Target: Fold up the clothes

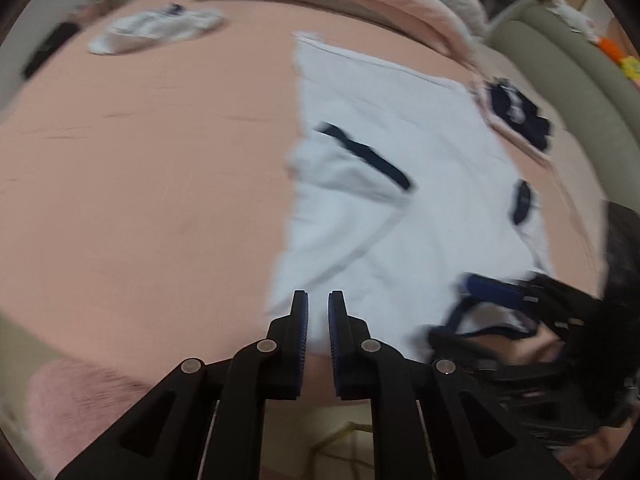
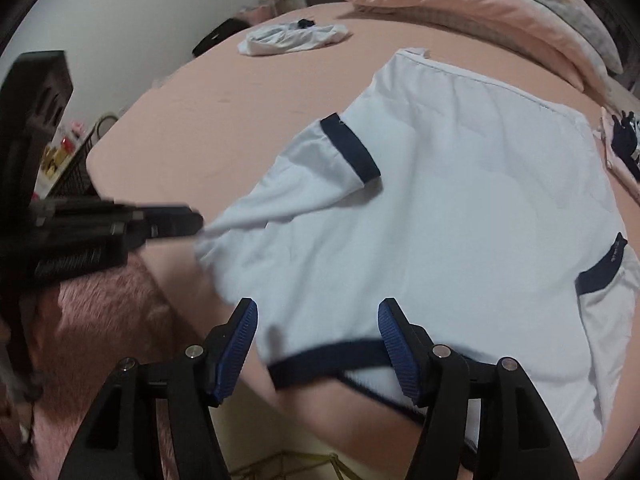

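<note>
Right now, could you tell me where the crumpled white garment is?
In both views it lies far back on the pink bed, left of the spread shirt.

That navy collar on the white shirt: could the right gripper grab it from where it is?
Probably yes. The right gripper stands open with the collar lying between its fingers, and nothing covers that edge of the shirt.

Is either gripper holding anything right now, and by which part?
The left gripper is shut on the white shirt, pinching its near left edge by the shoulder. The right gripper is open over the navy collar, holding nothing.
</note>
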Motion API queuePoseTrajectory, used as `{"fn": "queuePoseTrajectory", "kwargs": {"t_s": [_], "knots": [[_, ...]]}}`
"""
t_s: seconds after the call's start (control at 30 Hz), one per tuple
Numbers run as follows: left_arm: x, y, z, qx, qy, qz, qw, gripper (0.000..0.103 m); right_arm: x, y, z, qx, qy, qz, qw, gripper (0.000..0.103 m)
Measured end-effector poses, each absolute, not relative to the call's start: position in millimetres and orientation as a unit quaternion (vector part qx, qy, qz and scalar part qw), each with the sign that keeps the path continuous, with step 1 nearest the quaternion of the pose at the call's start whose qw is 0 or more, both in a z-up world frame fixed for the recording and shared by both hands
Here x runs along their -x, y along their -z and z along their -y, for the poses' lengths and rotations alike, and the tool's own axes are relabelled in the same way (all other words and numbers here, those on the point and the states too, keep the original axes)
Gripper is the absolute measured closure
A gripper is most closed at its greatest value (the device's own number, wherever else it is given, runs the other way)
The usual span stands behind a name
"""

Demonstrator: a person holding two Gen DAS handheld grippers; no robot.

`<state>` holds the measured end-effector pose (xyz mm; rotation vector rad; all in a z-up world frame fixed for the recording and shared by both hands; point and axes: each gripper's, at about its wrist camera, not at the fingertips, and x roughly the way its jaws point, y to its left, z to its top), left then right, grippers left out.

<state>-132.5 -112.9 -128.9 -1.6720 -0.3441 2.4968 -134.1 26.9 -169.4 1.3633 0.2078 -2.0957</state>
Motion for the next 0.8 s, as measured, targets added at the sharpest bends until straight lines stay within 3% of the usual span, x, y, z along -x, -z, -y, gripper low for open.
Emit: {"fn": "queuePoseTrajectory", "kwargs": {"t_s": [0.23,0.37,0.5,0.67,0.8], "knots": [[126,147,87,0.594,-0.801,0.048,0.056,0.094,101,188,-26,-0.542,0.748,-0.192,0.332,0.037],[138,133,71,0.562,-0.818,0.068,0.102,0.094,117,164,-50,-0.541,0.757,-0.129,0.343,0.037],[145,162,73,0.625,-0.773,0.071,0.084,0.095,141,159,-76,-0.55,0.783,-0.057,0.285,0.037],[161,116,93,0.543,-0.823,0.134,0.1,0.094,157,152,-95,-0.539,0.798,-0.008,0.268,0.037],[199,122,125,0.534,-0.83,0.161,0.025,0.094,175,137,-84,-0.51,0.82,0.021,0.26,0.037]]}}
